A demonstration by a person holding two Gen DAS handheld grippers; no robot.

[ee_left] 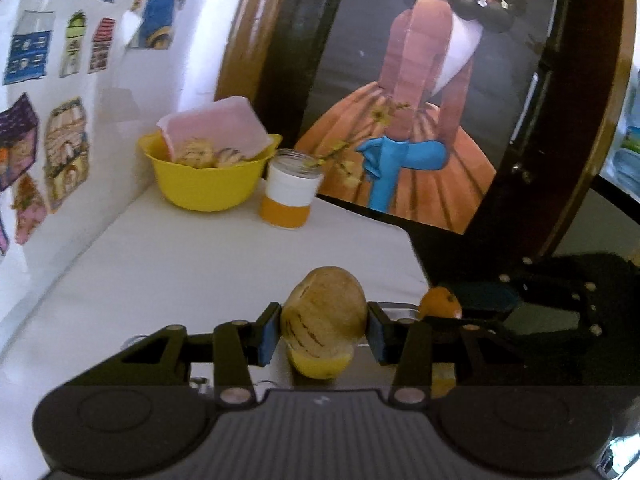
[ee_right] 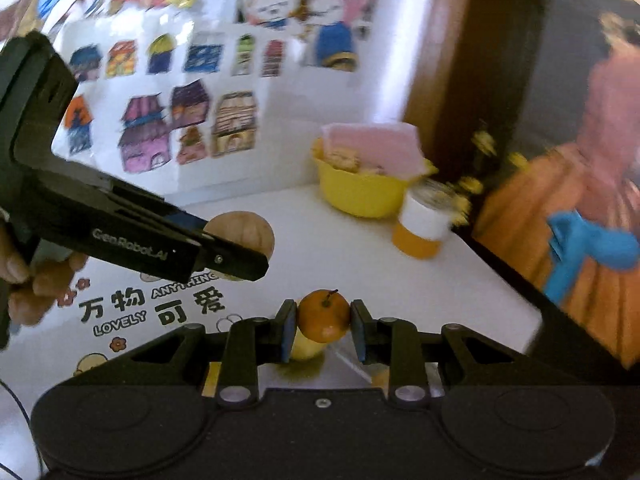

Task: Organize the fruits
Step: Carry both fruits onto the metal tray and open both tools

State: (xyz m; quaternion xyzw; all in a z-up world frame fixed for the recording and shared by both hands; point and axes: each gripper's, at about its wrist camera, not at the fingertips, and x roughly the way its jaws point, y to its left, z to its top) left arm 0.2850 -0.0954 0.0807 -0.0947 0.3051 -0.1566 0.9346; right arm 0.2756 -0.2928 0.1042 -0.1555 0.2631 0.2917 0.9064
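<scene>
Clamping a striped tan fruit point(ee_left: 324, 312) above the white counter point(ee_left: 180, 264), the left gripper point(ee_left: 323, 334) hangs over a yellow fruit point(ee_left: 320, 364). Beside it, the right gripper point(ee_right: 323, 330) pinches a small orange point(ee_right: 323, 315). At the counter's far end a yellow bowl point(ee_left: 200, 184) holds more fruit.

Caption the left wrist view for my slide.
Left tongs gripping a striped tan fruit above the white table.

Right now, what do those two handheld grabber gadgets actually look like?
Both are matte black plastic. The left gripper and right gripper each have two hinged linkage fingers with silver pivot screws, blue rubbery pads and a ribbed body between two round housings. White "GenRobot.AI" lettering marks the left one's side.
</scene>
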